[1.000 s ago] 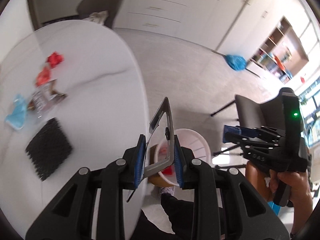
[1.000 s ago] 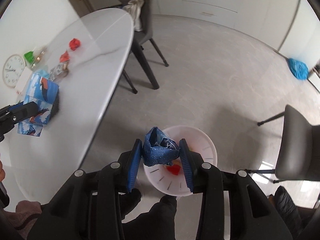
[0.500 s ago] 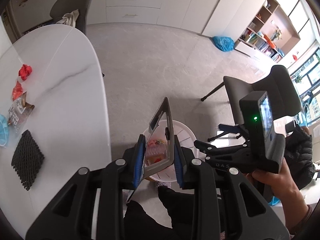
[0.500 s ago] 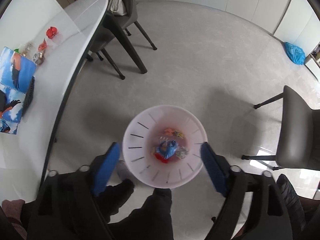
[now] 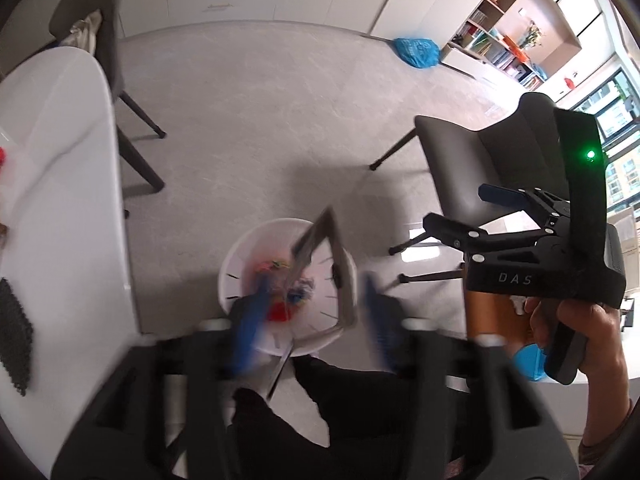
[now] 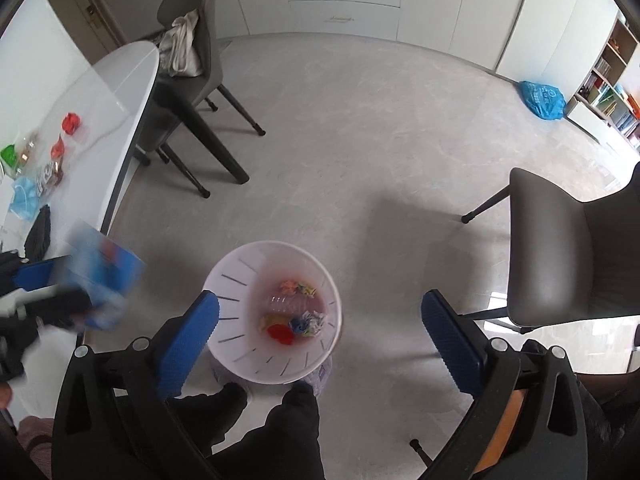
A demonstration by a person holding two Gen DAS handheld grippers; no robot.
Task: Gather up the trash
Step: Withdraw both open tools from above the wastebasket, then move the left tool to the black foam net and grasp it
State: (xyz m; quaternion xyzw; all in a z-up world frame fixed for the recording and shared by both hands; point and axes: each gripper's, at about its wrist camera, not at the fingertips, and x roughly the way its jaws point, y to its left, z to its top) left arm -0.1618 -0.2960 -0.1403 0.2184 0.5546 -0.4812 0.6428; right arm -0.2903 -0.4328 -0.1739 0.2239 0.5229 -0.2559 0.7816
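A white slotted bin (image 6: 276, 312) stands on the floor and holds several crumpled wrappers; it also shows in the left wrist view (image 5: 248, 264). My right gripper (image 6: 320, 332) is open and empty above the bin. My left gripper (image 5: 308, 320) is blurred, its jaws spread wide; the flattened blue box (image 5: 324, 264) stands loose between them over the bin. In the right wrist view the box (image 6: 106, 276) and left gripper (image 6: 52, 296) are blurred at the left. Red, green and blue trash (image 6: 44, 156) lies on the white table (image 6: 116, 92).
Grey chairs stand behind the table (image 6: 192, 60) and at the right (image 6: 560, 248). A black mesh pad (image 5: 12, 336) lies on the table near its edge. A blue bag (image 6: 542, 100) lies on the floor by the cabinets. My legs are below the bin.
My left gripper has opened from being shut on the flattened box, and the box is now loose over the bin. My right gripper stays open after dropping the blue wrapper into the bin.
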